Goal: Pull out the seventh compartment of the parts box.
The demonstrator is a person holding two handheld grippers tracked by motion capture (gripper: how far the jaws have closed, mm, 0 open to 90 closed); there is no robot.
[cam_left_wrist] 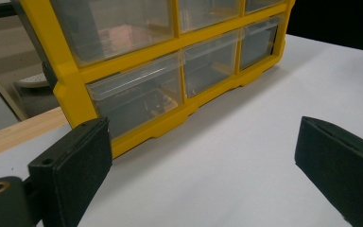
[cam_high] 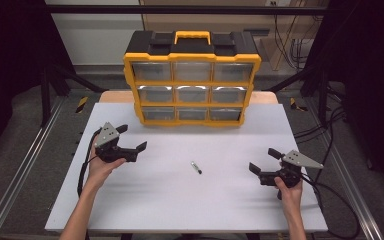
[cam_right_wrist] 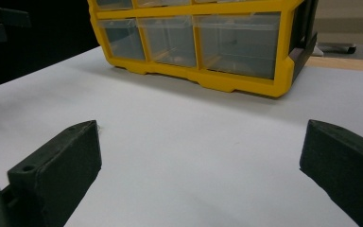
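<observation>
The left hand-held gripper [cam_high: 132, 138] and right hand-held gripper [cam_high: 262, 160] are hovering over the white bench [cam_high: 130, 200], jaws spread wide, holding nothing. A yellow drawer cabinet [cam_high: 192, 80] is standing at the far edge, clear drawers facing forward. A small dark pen-like item [cam_high: 196, 167] is lying flat between both grippers, well apart from each. Bare surface is surrounding it on all sides.

Small dark screw [cam_high: 196, 167] flat on table [cam_high: 145, 200]

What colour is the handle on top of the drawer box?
Yellow, like the frame around the drawers. The handle sits on the black top of the drawer box, clearest in the high view.
</observation>
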